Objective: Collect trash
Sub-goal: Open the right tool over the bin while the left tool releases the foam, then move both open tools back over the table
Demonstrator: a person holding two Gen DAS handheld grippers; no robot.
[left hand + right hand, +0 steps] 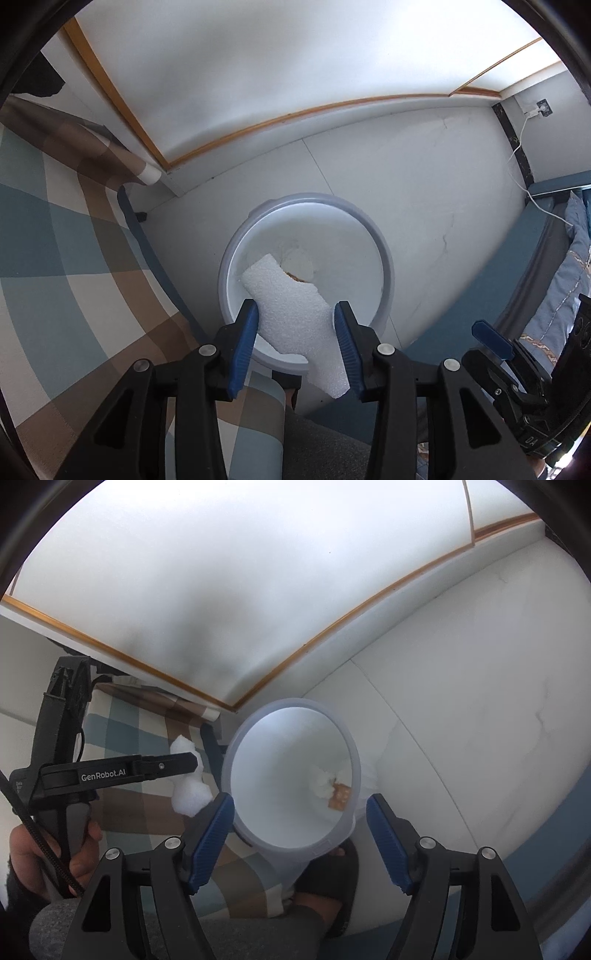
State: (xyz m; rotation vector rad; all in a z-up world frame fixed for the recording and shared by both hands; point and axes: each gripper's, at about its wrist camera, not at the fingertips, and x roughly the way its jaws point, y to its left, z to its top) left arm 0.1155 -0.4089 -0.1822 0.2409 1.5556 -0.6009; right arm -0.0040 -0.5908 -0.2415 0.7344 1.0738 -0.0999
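Note:
My left gripper [295, 325] is shut on a white foam piece [291, 310] and holds it over the near rim of a round grey trash bin [384, 266] on the floor. White crumpled trash and a brown scrap [297, 275] lie in the bin. In the right wrist view the left gripper [192, 762] shows from the side with the foam piece [190, 794] in it, just left of the bin [229, 760]. My right gripper [299, 827] is open and empty, its fingers standing either side of the bin's near rim. The brown scrap [340, 797] lies at the bin's bottom.
A checked blue, brown and cream cloth [55, 240] covers furniture on the left. A white cabinet with a wood trim [258, 125] stands behind the bin. A bed with blue bedding [569, 266] is on the right. My foot in a black slipper [332, 871] is beside the bin.

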